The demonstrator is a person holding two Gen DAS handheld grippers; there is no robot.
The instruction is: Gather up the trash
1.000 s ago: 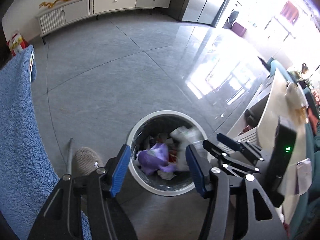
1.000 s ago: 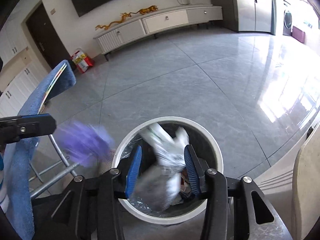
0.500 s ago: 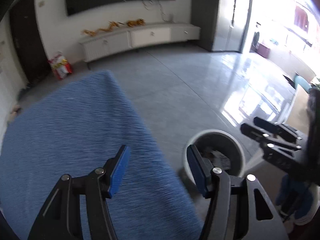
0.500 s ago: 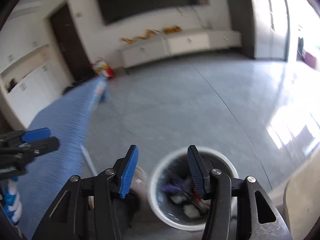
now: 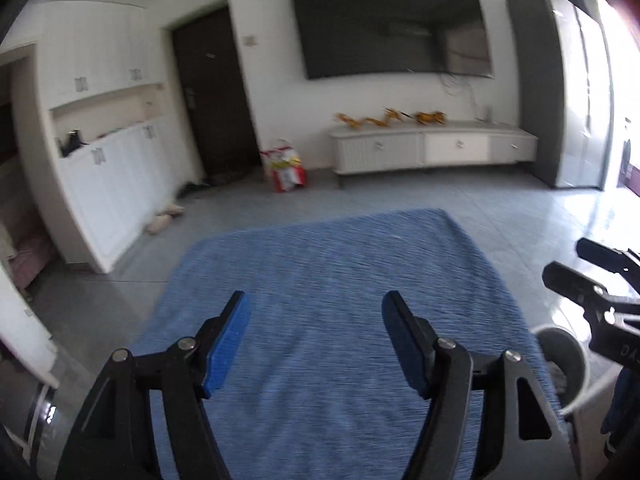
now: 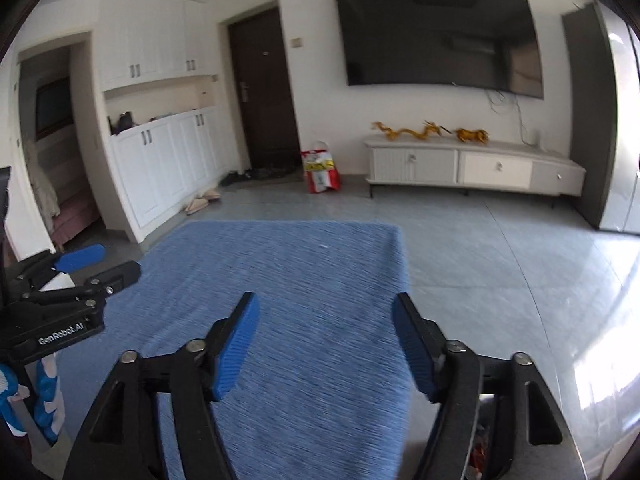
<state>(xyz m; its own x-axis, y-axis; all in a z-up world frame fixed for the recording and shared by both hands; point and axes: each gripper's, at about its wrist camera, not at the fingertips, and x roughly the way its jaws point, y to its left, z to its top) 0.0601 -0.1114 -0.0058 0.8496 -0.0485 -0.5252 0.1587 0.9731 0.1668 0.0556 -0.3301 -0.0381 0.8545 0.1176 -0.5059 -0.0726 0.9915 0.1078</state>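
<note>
Trash bin [image 5: 568, 364]: a round bin with a pale rim and grey inner wall, low at the right edge of the left wrist view, beside the blue towel's right edge and partly cut off by the other gripper's body.
Bin contents: only a sliver of the inside shows; something pale and grey lies against the wall, too blurred to name.
Bin in the right wrist view: mostly hidden behind the gripper's right finger; bits of red and orange trash [image 6: 480, 450] show at the bottom.
Left gripper [image 5: 316, 340]: jaws spread wide, nothing between the 2 blue pads, held above the towel.
Right gripper [image 6: 326, 346]: jaws spread wide, empty, over the towel's right part.
Blue towel [image 5: 340, 280]: a ribbed blue cloth laid flat over a raised surface, filling the lower middle of both views.
Red and white bag [image 6: 321, 172]: standing on the grey tiled floor by the dark door, well apart from the bin; its contents cannot be seen.
TV cabinet [image 6: 472, 168]: low, white, drawers closed, with golden dragon figurines [image 6: 412, 131] on top.
Wall: a large dark TV [image 6: 436, 36] above the cabinet.
</note>
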